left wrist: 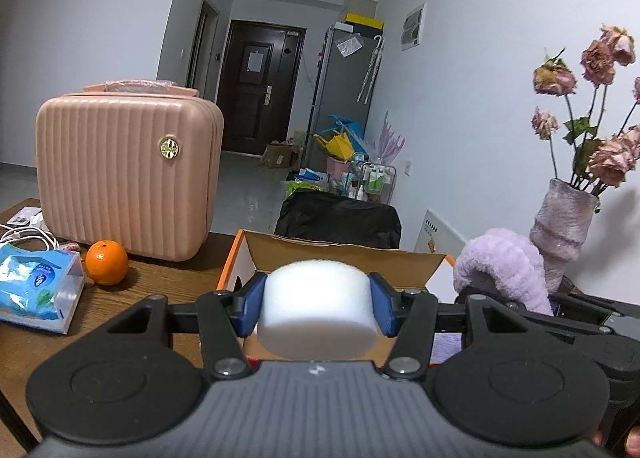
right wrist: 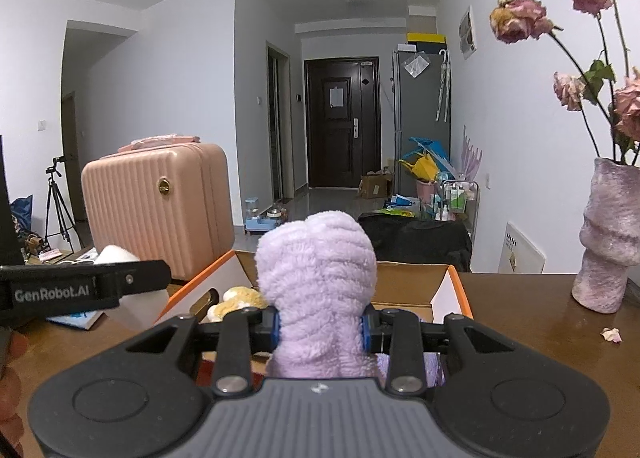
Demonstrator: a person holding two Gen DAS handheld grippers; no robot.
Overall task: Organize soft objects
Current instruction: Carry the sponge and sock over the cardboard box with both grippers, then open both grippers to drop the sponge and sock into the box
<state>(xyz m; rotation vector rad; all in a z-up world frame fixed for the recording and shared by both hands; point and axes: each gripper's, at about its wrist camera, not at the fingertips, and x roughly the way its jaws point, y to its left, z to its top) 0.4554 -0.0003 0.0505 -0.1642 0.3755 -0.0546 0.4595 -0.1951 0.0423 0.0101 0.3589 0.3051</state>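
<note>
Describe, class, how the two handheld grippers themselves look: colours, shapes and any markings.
Both match. The left gripper and right gripper each have a grey ribbed body bearing a small logo, round black side housings, black linkage arms with silver pivot bolts, and blue finger pads. The right wrist view shows white "GenRobot.AI" lettering along the left gripper's side.

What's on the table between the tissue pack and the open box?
An orange, standing in front of the pink case; otherwise bare wood between the tissue pack and the box. The left wrist view shows it.
</note>
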